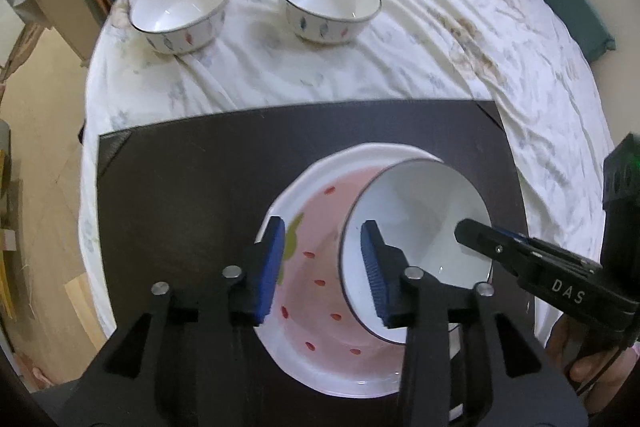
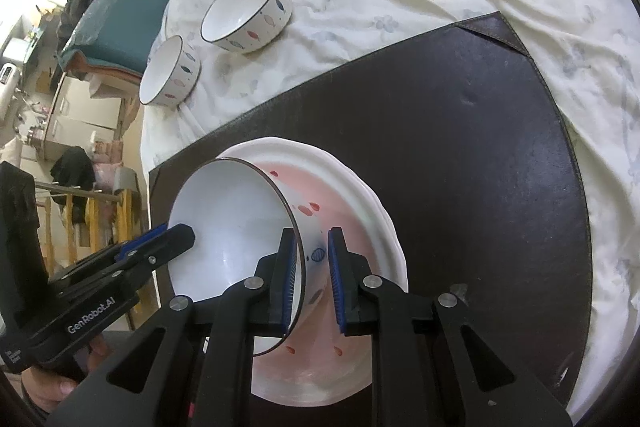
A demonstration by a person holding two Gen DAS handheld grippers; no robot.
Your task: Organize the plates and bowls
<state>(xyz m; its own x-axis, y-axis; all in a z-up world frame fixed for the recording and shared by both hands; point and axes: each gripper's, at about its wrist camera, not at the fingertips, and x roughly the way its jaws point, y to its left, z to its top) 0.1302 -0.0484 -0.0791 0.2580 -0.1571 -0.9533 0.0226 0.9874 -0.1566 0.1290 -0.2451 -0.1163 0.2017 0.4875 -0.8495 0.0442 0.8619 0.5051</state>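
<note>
On the dark mat (image 1: 180, 187), 1 pink-spotted plate (image 1: 316, 291) is seen, w/ 1 tilted bowl (image 1: 416, 227) resting in it. 2 more bowls are counted upright on the bedsheet (image 1: 360, 75) beyond: left bowl (image 1: 180, 11) and right bowl (image 1: 328, 1), apart from each other. Left gripper (image 1: 326, 267) is partly open, pads astride the tilted bowl's rim, not pressing. Right gripper (image 2: 312, 279) is narrowed and clamped on the same bowl's wall at the opp. side.
</note>
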